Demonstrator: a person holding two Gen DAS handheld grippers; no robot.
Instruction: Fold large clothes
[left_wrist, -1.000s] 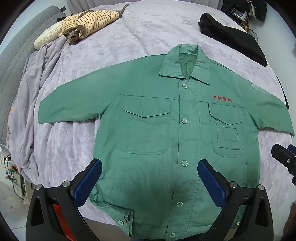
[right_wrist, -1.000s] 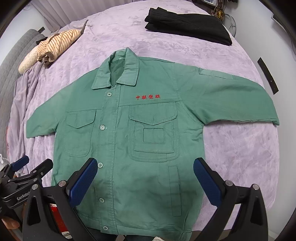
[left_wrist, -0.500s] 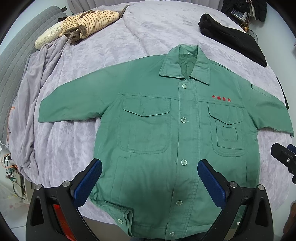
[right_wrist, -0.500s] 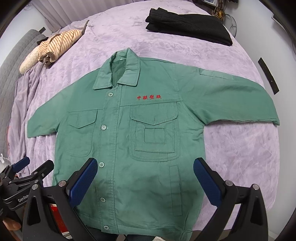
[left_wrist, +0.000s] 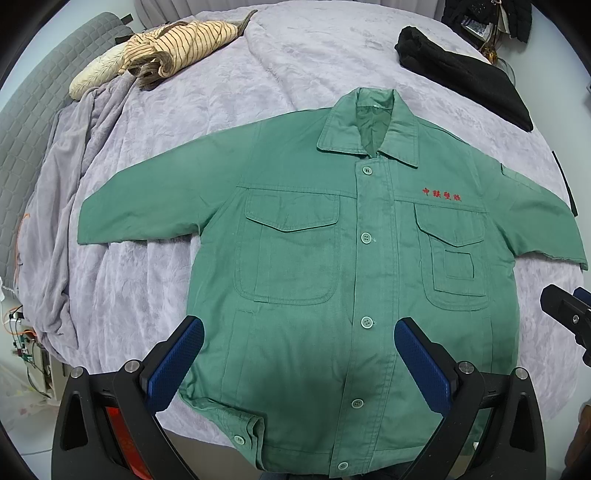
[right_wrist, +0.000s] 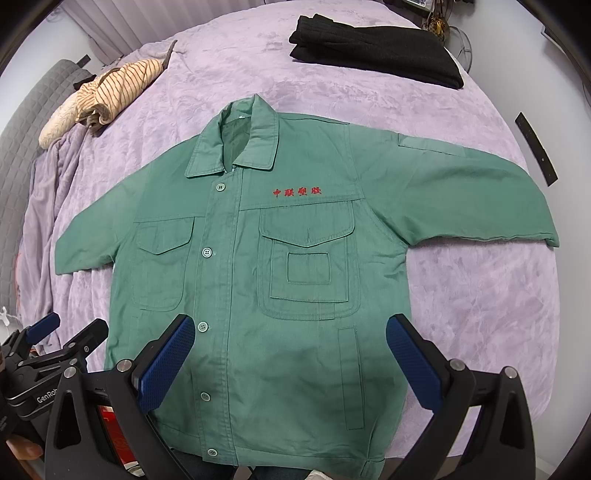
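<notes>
A green buttoned work jacket (left_wrist: 332, 258) with red embroidered characters lies flat, front up, on the lilac bed cover, sleeves spread to both sides; it also shows in the right wrist view (right_wrist: 280, 266). My left gripper (left_wrist: 295, 354) is open and empty, hovering above the jacket's lower left front near the hem. My right gripper (right_wrist: 291, 354) is open and empty above the lower right front. The right gripper's tip shows at the right edge of the left wrist view (left_wrist: 569, 314); the left gripper shows at the lower left of the right wrist view (right_wrist: 51, 350).
A folded black garment (right_wrist: 376, 51) lies at the far right of the bed. A striped beige garment (left_wrist: 177, 44) lies at the far left by a grey headboard (left_wrist: 26, 110). A bunched lilac blanket (left_wrist: 66, 206) hangs on the left. The bed's near edge is below the hem.
Both grippers have drifted very slightly; the jacket sits a touch lower and to the right in view. Nothing was grasped or released.
</notes>
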